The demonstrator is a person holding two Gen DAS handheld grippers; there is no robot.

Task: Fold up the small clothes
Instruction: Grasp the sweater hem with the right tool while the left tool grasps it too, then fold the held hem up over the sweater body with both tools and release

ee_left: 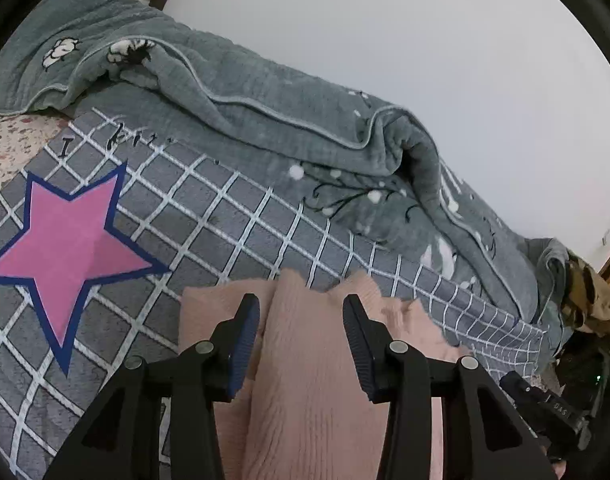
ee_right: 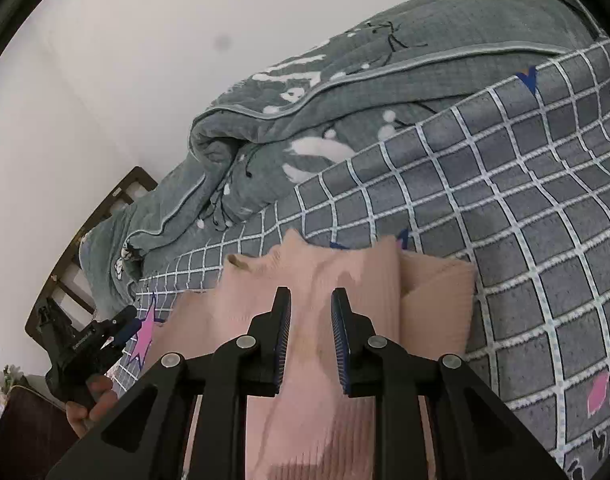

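Note:
A pink ribbed knit garment (ee_left: 305,360) lies on a grey checked bedspread (ee_left: 209,216). In the left wrist view, my left gripper (ee_left: 301,304) is open, with its fingers either side of a raised fold of the pink knit. In the right wrist view, the same garment (ee_right: 337,280) lies under my right gripper (ee_right: 311,300), whose fingers stand apart with knit fabric between them. The left gripper also shows in the right wrist view (ee_right: 121,326), at the garment's left side.
A rumpled grey-green quilt (ee_left: 289,120) lies along the far side of the bed by a white wall. A dark wooden headboard (ee_right: 93,232) stands at one end. A pink star (ee_left: 65,248) is printed on the bedspread. Olive clothing (ee_left: 589,300) lies at the far right.

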